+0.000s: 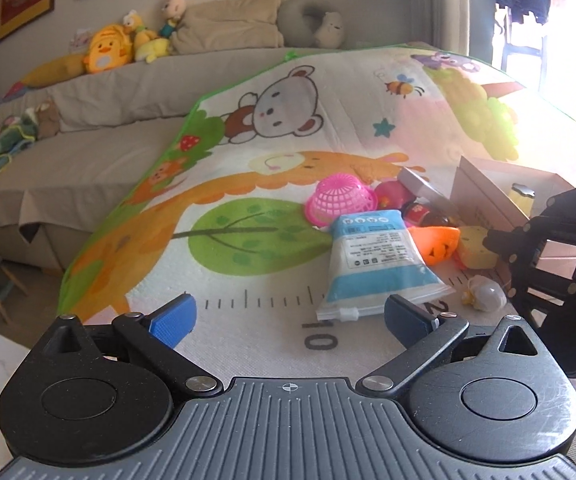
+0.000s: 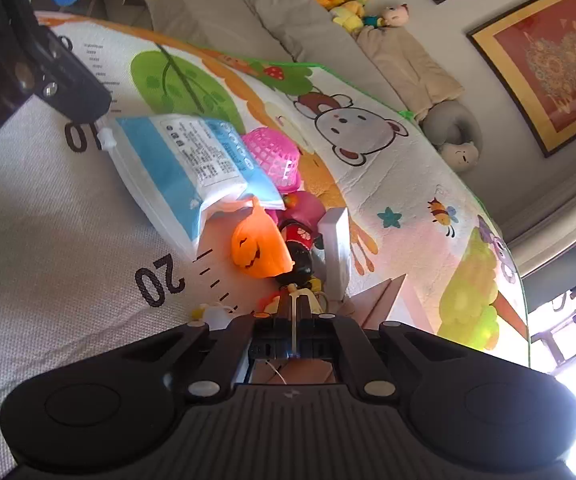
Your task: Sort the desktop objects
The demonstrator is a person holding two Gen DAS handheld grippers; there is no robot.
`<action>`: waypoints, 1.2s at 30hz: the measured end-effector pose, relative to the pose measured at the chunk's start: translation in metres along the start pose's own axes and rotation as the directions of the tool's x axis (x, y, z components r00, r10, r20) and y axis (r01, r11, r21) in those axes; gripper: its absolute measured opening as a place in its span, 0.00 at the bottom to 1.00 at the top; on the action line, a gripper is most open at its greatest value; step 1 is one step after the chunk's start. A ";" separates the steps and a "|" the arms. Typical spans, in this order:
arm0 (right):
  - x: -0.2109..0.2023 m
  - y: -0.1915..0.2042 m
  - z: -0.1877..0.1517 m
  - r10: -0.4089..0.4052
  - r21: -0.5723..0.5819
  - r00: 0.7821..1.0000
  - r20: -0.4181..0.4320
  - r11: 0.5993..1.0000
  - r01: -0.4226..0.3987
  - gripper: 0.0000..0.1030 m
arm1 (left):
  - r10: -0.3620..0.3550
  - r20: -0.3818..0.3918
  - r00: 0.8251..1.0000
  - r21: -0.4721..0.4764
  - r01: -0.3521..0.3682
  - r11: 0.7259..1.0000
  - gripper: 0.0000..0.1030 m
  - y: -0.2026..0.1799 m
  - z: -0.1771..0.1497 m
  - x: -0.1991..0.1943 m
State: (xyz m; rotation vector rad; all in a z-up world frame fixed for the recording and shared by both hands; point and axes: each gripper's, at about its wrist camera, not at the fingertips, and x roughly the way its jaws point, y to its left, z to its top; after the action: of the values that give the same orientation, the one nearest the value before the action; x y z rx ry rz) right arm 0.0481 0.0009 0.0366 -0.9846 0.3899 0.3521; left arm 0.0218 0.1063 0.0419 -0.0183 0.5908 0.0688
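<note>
The left gripper (image 1: 290, 314) waits with its fingers wide apart just before the blue and white bag (image 1: 374, 258) on the play mat (image 1: 248, 160), while the right gripper (image 2: 294, 312) looks pressed together by the toy pile, so the next move is probably to pinch the bag.

pouch (image 1: 376, 264): blue-white, flat, zip end nearest
basket (image 1: 340, 197): pink mesh, upside down, behind pouch
pumpkin (image 1: 438, 246): orange, tipped, right of pouch
box (image 1: 484, 196): open, tilted, far right
</note>
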 end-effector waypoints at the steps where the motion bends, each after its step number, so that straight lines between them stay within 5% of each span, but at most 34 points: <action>1: -0.008 -0.004 -0.002 0.010 0.019 1.000 0.010 1.000 -0.010 0.00 | -0.001 -0.003 1.000 0.002 0.001 1.000 1.00 -0.002 0.000 0.000; 4: -0.028 -0.012 -0.009 0.053 0.047 0.998 0.035 0.997 -0.055 0.00 | -0.010 -0.020 1.000 0.007 0.010 1.000 1.00 -0.008 -0.002 0.001; 8: -0.023 -0.003 -0.016 -0.007 -0.065 0.999 0.043 0.998 0.009 0.03 | -0.024 -0.035 0.999 0.011 0.024 1.000 1.00 -0.020 -0.009 0.004; 12: -0.006 0.007 -0.016 0.014 -0.144 1.000 -0.007 0.989 -0.015 0.05 | -0.054 -0.057 0.997 0.017 0.055 0.998 1.00 -0.029 -0.023 0.008; 14: 0.003 0.013 -0.015 0.005 -0.182 1.000 -0.017 0.983 -0.008 0.15 | -0.060 -0.078 0.995 0.012 0.061 0.998 1.00 -0.029 -0.029 0.013; 16: 0.010 0.019 -0.015 -0.022 -0.224 1.000 -0.015 0.974 0.018 0.38 | -0.075 -0.088 0.993 -0.014 0.074 0.997 1.00 -0.025 -0.029 0.015; 17: 0.014 0.022 -0.014 -0.023 -0.246 1.000 -0.020 0.969 0.017 0.39 | -0.077 -0.086 0.993 -0.035 0.075 0.997 1.00 -0.021 -0.029 0.015; 23: 0.036 0.028 -0.004 -0.036 -0.307 0.998 -0.043 0.952 0.021 0.29 | -0.091 -0.083 0.992 -0.103 0.083 0.991 1.00 -0.011 -0.032 0.016; 25: 0.037 0.028 -0.001 -0.053 -0.296 0.998 -0.021 0.954 0.044 0.16 | -0.092 -0.077 0.993 -0.121 0.082 0.989 1.00 -0.009 -0.032 0.015; 30: -0.007 0.002 0.006 -0.014 -0.118 0.999 0.049 0.993 0.020 0.16 | -0.098 -0.075 0.992 -0.150 0.086 0.985 1.00 -0.005 -0.032 0.014; 33: -0.054 -0.037 0.000 0.081 0.096 0.994 0.077 0.991 -0.088 0.16 | -0.090 -0.076 0.993 -0.143 0.078 0.987 1.00 -0.007 -0.031 0.014; 35: -0.080 -0.074 -0.012 0.215 0.308 0.973 0.089 0.923 -0.232 0.16 | -0.087 -0.074 0.993 -0.146 0.075 0.986 1.00 -0.007 -0.032 0.013; 36: -0.090 -0.092 -0.024 0.291 0.420 0.950 0.111 0.853 -0.310 0.16 | -0.082 -0.074 0.994 -0.145 0.070 0.987 1.00 -0.007 -0.032 0.013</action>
State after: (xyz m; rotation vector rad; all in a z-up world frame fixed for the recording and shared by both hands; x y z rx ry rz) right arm 0.0080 -0.0767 0.1342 -0.4742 0.5585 0.5433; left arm 0.0157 0.0985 0.0084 -0.1833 0.6640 0.0361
